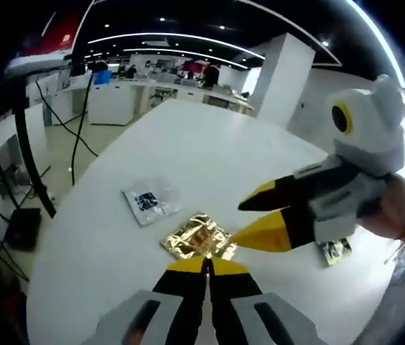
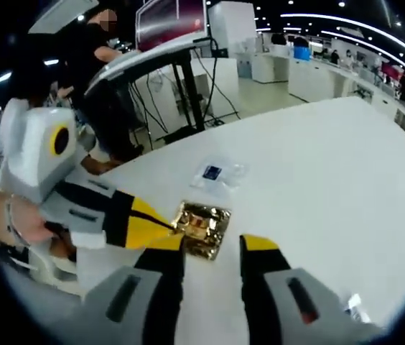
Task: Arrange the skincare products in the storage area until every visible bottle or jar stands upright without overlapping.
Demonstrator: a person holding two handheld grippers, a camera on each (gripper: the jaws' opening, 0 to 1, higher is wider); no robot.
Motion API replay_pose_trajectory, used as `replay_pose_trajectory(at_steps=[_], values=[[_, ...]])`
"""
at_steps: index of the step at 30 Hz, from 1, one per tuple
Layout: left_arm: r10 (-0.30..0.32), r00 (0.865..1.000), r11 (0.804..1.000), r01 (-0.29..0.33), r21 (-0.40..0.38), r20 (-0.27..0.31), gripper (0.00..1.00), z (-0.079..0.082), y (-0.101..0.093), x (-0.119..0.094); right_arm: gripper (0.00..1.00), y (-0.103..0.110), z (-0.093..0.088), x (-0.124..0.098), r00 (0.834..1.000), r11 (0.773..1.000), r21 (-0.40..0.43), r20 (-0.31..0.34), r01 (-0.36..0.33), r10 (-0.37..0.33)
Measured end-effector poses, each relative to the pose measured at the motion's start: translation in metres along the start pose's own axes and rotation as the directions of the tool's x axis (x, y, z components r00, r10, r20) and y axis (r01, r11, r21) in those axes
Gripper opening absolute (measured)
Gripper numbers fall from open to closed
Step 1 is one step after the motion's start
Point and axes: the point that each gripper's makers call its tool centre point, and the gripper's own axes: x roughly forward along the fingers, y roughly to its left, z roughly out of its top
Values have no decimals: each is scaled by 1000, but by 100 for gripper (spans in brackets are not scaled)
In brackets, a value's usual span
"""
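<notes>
Your left gripper (image 1: 206, 267) has its yellow-tipped jaws pressed together, the tips meeting just short of the gold foil sachet (image 1: 199, 238) and holding nothing. In the right gripper view that same gripper (image 2: 165, 227) comes in from the left with its tip touching the sachet's near-left edge (image 2: 203, 226). Your right gripper (image 2: 213, 251) has its jaws spread, one on each side of the sachet's near edge, nothing pinched between them. In the left gripper view it (image 1: 256, 219) enters from the right, jaws parted, the lower tip right beside the sachet's right corner.

Taking the gold sachet as your landmark: a clear sachet with a dark label (image 1: 149, 201) lies flat beyond it, near but apart from it. A third small packet (image 1: 334, 250) shows on the far side of the right gripper, partly hidden under it. All of them lie on the white table (image 1: 202, 144). No bottle or jar is visible here, only flat packets.

To me the step in hand looks like picking up the gold sachet. Foil that flat gives you no edge to close on, so use the closed left tip as a stop: hold it against the sachet's edge and slide the lower right jaw under the opposite side. Close only once the foil sits between the pads. Expect it to crinkle and slip, so squeeze slowly.
</notes>
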Motion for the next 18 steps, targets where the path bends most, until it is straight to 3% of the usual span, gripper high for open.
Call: replay_pose_trajectory(at_steps=[3, 4, 5, 8, 11, 18], values=[[31, 998, 999, -29, 32, -51, 1, -10, 7, 4, 31, 0, -2, 5, 1000, 1000, 17, -13, -11, 11], [21, 999, 1000, -22, 19, 24, 1, 0, 6, 5, 31, 0, -2, 6, 1000, 1000, 19, -17, -12, 12], [20, 1000, 1000, -20, 21, -12, 1, -6, 7, 2, 31, 0, -3, 7, 1000, 1000, 17, -25, -9, 10], [28, 999, 998, -26, 59, -27, 1, -6, 8, 1, 31, -2, -4, 9, 999, 1000, 15, -34, -6, 7], [34, 999, 996, -33, 88, -8, 1, -8, 9, -2, 31, 1, -5, 13, 998, 997, 57, -45, -43, 46], [8, 1000, 997, -10, 82, 22, 1, -7, 10, -3, 29, -1, -1, 22, 998, 995, 89, -45, -48, 52]])
